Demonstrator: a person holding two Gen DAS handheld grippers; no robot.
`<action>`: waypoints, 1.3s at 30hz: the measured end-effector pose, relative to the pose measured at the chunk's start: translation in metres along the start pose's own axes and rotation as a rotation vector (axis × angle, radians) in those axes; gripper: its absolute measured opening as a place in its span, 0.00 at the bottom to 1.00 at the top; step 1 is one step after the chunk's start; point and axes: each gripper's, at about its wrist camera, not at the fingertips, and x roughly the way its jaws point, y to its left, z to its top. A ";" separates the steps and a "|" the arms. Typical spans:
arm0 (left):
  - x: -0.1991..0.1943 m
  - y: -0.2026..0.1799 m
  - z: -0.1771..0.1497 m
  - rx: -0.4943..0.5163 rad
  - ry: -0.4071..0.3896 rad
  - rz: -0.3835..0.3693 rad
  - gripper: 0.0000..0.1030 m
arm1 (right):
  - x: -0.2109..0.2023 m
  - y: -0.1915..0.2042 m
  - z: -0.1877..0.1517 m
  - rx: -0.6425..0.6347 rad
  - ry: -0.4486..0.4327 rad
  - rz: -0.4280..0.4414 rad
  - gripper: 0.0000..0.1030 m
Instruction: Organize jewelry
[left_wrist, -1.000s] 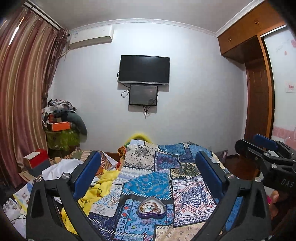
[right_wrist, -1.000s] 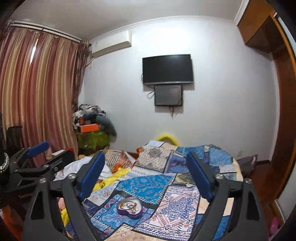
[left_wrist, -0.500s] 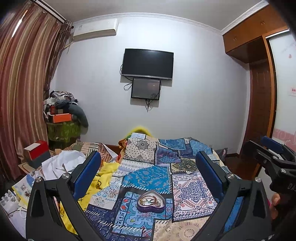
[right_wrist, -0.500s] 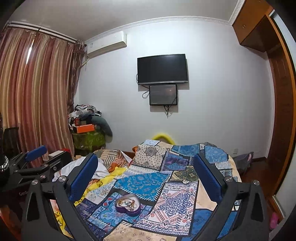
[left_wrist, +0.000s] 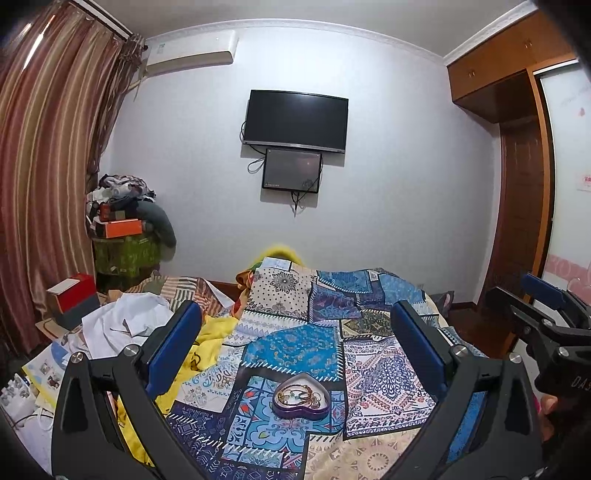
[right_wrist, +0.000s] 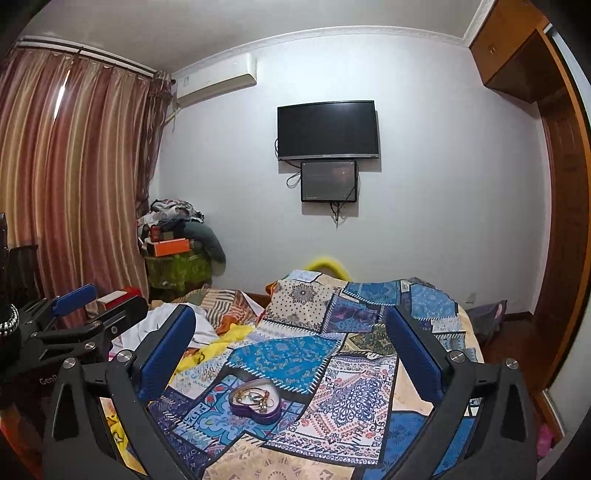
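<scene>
A purple heart-shaped tray (left_wrist: 301, 397) holding several gold chains and rings lies on the patchwork bedspread (left_wrist: 295, 350); it also shows in the right wrist view (right_wrist: 256, 400). My left gripper (left_wrist: 295, 332) is open and empty, held above and short of the tray. My right gripper (right_wrist: 291, 336) is open and empty, also above and short of the tray. The right gripper shows at the right edge of the left wrist view (left_wrist: 546, 321). The left gripper shows at the left edge of the right wrist view (right_wrist: 77, 321).
Yellow cloth (left_wrist: 207, 343) and white clothes (left_wrist: 122, 325) lie on the bed's left side. A red box (left_wrist: 72, 291) and piled clutter (left_wrist: 125, 221) stand by the curtains. A TV (left_wrist: 295, 120) hangs on the far wall. A wooden wardrobe (left_wrist: 517, 221) is at right.
Both grippers have tilted and shifted slightly, so the tray sits a little higher and more central in both views. Both stay open and empty.
</scene>
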 end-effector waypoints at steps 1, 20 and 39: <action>0.001 0.000 0.000 0.001 0.001 0.000 0.99 | 0.000 0.001 0.000 0.000 0.002 0.000 0.99; 0.002 -0.001 -0.001 0.002 0.003 -0.003 0.99 | 0.001 -0.001 0.001 0.005 0.009 0.000 0.99; 0.004 0.000 -0.002 0.014 0.011 -0.036 0.99 | 0.000 -0.003 0.000 0.009 0.012 -0.002 0.99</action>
